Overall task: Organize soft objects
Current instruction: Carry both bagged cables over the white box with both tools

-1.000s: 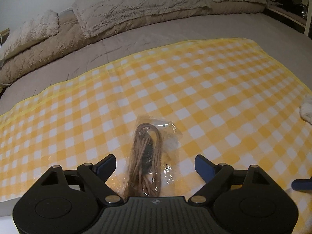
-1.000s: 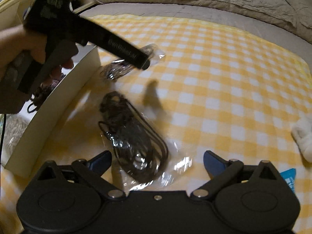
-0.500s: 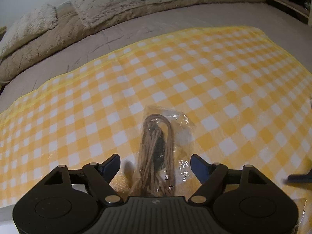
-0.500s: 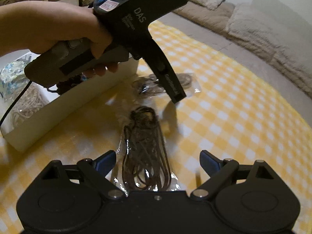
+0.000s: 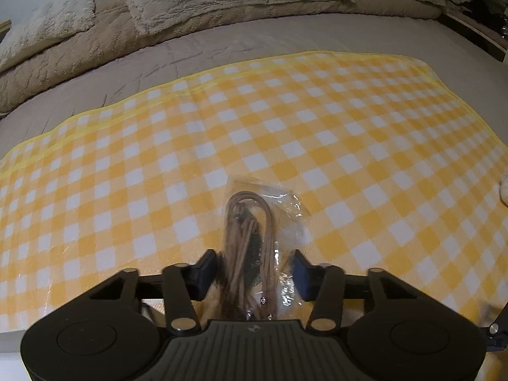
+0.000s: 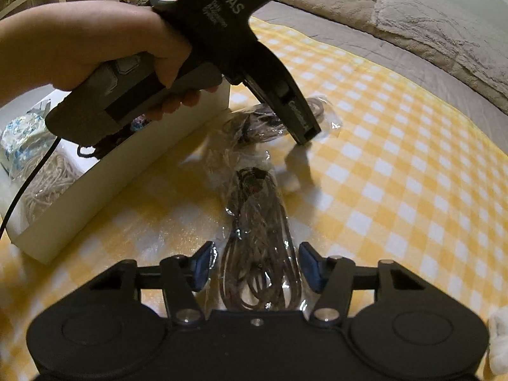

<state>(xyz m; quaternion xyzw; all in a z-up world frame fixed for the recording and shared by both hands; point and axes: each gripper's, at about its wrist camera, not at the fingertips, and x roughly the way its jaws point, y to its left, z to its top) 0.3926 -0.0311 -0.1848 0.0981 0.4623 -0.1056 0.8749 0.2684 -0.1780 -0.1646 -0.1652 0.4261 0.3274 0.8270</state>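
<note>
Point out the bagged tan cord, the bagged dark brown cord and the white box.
bagged tan cord (image 5: 250,238), left wrist view, cord loops
bagged dark brown cord (image 6: 257,222), right wrist view, coil middle
white box (image 6: 104,177), right wrist view, side wall

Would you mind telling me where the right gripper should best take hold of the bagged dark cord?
Grip the dark cord bundle across its near looped end, coming from the near side along its length. It lies flat and lengthwise between the right gripper fingers, which already flank it, so closing would probably pinch the coils through the plastic.
</note>
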